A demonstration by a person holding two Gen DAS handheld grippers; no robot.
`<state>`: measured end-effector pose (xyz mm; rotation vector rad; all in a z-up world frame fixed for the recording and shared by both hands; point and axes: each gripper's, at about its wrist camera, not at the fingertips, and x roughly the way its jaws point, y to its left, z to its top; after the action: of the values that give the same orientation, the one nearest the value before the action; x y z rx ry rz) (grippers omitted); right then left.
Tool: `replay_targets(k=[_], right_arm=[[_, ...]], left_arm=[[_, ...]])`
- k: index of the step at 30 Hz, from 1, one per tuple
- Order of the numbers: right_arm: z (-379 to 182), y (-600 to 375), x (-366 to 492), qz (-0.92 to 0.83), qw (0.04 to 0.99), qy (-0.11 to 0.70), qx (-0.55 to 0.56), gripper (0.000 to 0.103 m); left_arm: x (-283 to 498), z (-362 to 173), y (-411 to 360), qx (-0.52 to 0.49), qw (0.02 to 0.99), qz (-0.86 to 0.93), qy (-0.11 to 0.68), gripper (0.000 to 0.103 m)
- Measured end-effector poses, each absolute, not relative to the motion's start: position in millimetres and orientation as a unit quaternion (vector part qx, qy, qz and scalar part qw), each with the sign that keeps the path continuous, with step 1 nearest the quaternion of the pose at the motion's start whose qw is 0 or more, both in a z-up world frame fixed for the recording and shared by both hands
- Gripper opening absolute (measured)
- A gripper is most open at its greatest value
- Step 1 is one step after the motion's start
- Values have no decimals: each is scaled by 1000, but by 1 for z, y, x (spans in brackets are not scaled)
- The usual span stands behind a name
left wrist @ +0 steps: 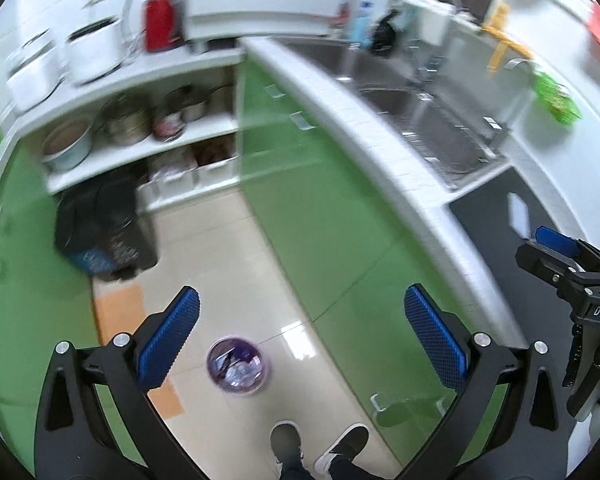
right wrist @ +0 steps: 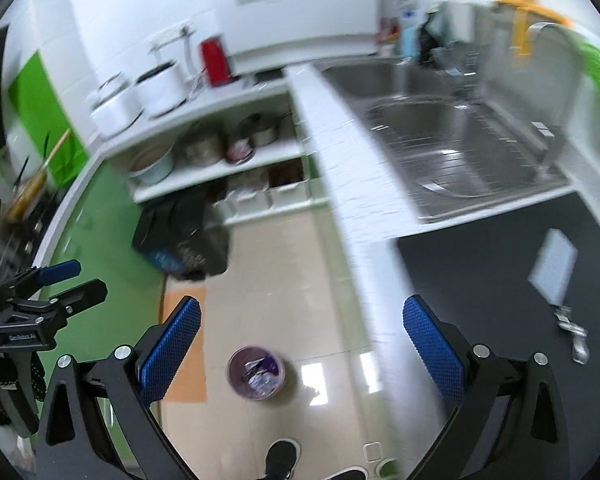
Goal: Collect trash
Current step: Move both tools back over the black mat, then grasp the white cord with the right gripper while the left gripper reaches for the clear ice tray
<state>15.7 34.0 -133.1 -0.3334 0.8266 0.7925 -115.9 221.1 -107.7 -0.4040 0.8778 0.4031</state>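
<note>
Both grippers hanging over the kitchen floor, nothing held.
I'm holding the left gripper (left wrist: 300, 334) and right gripper (right wrist: 302, 338) with fingers spread wide; the bin (left wrist: 239, 365) (purple, trash inside) is sitting on the floor (left wrist: 220, 240) below, near my shoes (left wrist: 320, 446), beside the green cabinets (left wrist: 320, 200).

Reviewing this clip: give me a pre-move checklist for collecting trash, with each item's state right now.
1. Left claw open and empty: ok.
2. Right claw open and empty: ok.
3. Small bin on the floor in view of both cameras: ok.
4. Bin upright, trash inside: ok.
5. Shoes apart from the bin: ok.
6. Loose trash to pick up located: cannot tell, both views are blurred.
</note>
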Motion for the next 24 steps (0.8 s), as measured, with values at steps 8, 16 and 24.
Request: replay_targets(k=[8, 16, 24], right_arm=[[-91, -68, 50, 293, 874, 369, -118, 97], [-90, -151, 92, 241, 888, 378, -104, 97], [-116, -193, 138, 219, 878, 410, -115, 97]], left_arm=[[-38, -74, 141, -145, 893, 106, 412, 100], [30, -74, 68, -119, 897, 48, 423, 100], [79, -90, 22, -109, 890, 26, 442, 100]])
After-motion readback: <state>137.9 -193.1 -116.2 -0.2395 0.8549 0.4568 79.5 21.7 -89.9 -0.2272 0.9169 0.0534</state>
